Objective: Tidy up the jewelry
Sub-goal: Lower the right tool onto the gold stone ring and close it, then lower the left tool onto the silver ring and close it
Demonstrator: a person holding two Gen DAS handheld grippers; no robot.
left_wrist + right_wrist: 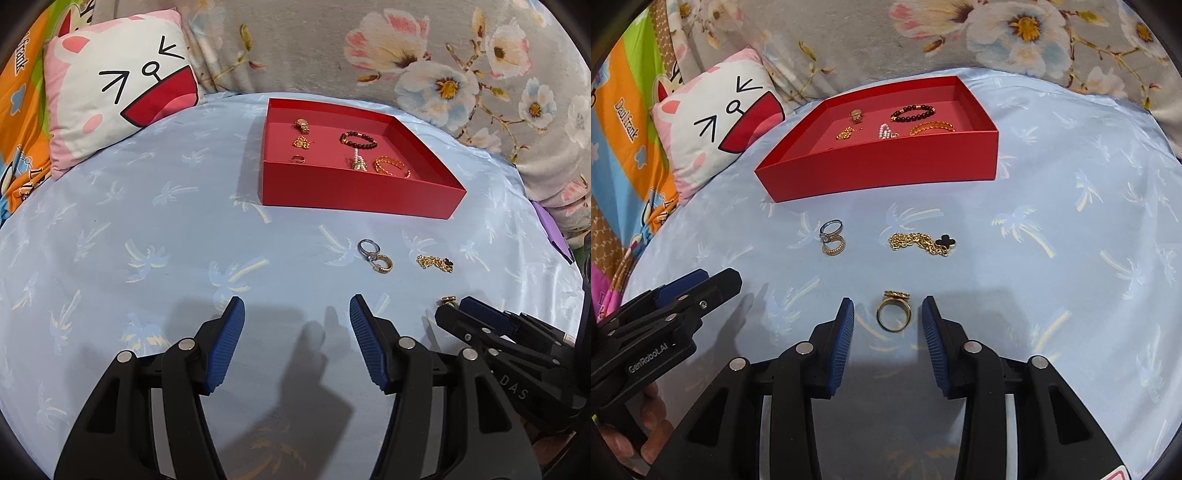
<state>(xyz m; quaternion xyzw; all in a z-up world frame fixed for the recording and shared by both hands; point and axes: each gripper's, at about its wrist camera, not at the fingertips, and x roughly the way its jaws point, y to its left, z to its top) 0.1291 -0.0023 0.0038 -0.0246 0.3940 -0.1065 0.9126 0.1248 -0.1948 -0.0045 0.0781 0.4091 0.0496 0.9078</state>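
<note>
A shallow red cardboard tray [879, 173] on the bed already holds several pieces. In front of it, three remain: joined hoops, a gold chain [919, 242], and a gold ring [894, 314] between the right gripper's [888, 314] released fingers. The left gripper [297, 314] is also released.

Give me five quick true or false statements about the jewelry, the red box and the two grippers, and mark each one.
1. The right gripper is open with a gold ring lying between its fingers. True.
2. The left gripper is shut on a bracelet. False: it is open with nothing between its fingers.
3. The dark beaded bracelet lies inside the red box. True.
4. The gold chain with the black clover charm is in the box. False: it lies on the blue sheet in front of the box.
5. The silver ring lies far from the small gold hoop. False: they appear to touch.
</note>
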